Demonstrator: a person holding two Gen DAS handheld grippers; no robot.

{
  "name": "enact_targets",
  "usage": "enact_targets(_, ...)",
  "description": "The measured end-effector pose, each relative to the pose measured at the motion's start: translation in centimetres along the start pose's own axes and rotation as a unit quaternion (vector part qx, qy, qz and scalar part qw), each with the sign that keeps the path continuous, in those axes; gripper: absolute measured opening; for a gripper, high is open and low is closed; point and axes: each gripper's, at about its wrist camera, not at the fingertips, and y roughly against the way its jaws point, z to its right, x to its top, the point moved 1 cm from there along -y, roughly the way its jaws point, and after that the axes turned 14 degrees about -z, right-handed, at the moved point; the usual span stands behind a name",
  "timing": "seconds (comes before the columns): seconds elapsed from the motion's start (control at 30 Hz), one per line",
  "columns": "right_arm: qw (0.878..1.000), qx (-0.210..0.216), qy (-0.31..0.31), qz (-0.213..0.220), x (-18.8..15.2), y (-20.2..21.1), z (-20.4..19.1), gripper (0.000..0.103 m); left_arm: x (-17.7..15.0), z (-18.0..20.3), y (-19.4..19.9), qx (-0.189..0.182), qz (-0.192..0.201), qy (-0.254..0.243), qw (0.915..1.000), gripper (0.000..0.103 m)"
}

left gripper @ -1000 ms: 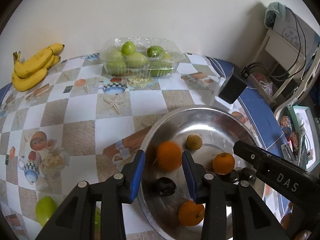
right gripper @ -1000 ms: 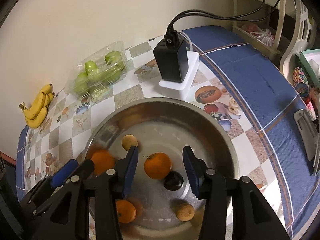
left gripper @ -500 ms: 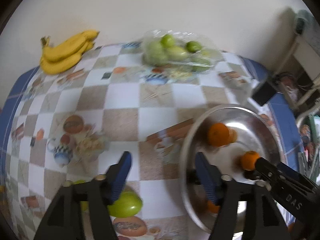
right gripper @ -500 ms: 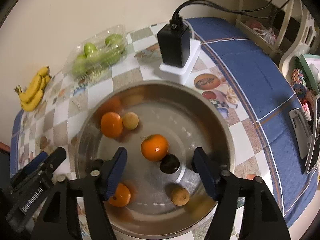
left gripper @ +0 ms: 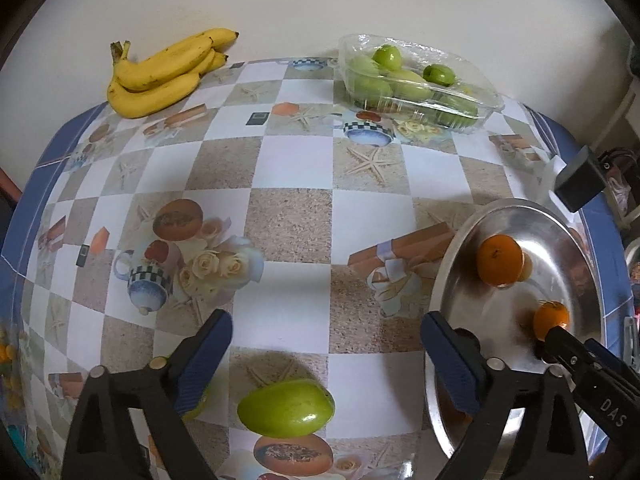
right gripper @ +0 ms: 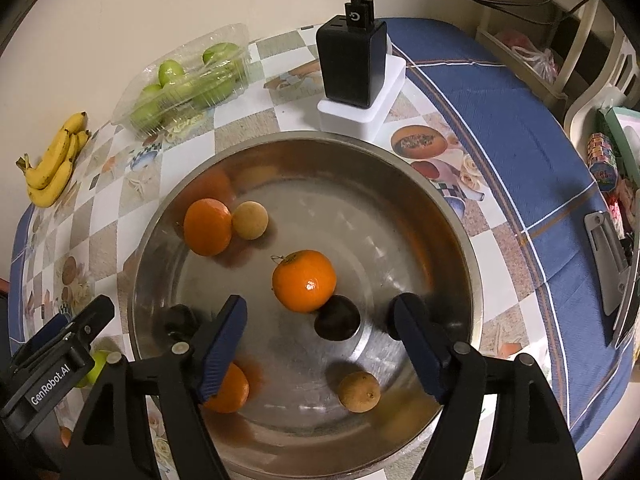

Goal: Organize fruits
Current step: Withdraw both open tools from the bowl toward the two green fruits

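- "GenRobot.AI" — white letters along the black body of the left gripper (right gripper: 60, 364), seen at the lower left of the right wrist view.
- "DAS" — white letters on the black body of the right gripper (left gripper: 592, 380), seen at the lower right of the left wrist view; further letters cannot be made out.
- A white power symbol — a sign, not a word — on top of the plug seated in the black charger (right gripper: 354, 64).
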Motion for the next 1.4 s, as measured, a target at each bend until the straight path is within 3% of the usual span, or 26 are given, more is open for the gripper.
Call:
enact_targets(0.3, 1.000, -0.004, -0.005, -0.001, 0.0, -0.1, 0.3, 0.078, 0.1, -0.2, -0.2, 0.009, 0.003, 0.004, 0.9999, 0.103)
enact_targets(0.37, 1.000, -0.008, -0.006, 0.001, 0.0, 0.0, 0.2, 0.099, 0.1, -0.4, -0.3, 0.007, 0.004, 0.009, 0.9999, 0.103)
enact_targets(0.4, 1.000, -0.006, -0.006, 0.003, 0.0, 0.0, 0.2, 0.101, 0.1, -0.5, -0.3, 0.006, 0.003, 0.012, 0.9999, 0.103)
enact_targets(1.4, 1.000, 0.002, -0.001, -0.006, -1.4, 1.5, -0.6, 0.101, -1.1, -0.5, 1.8, -0.001, 0.013, -0.004, 0.9999, 0.103)
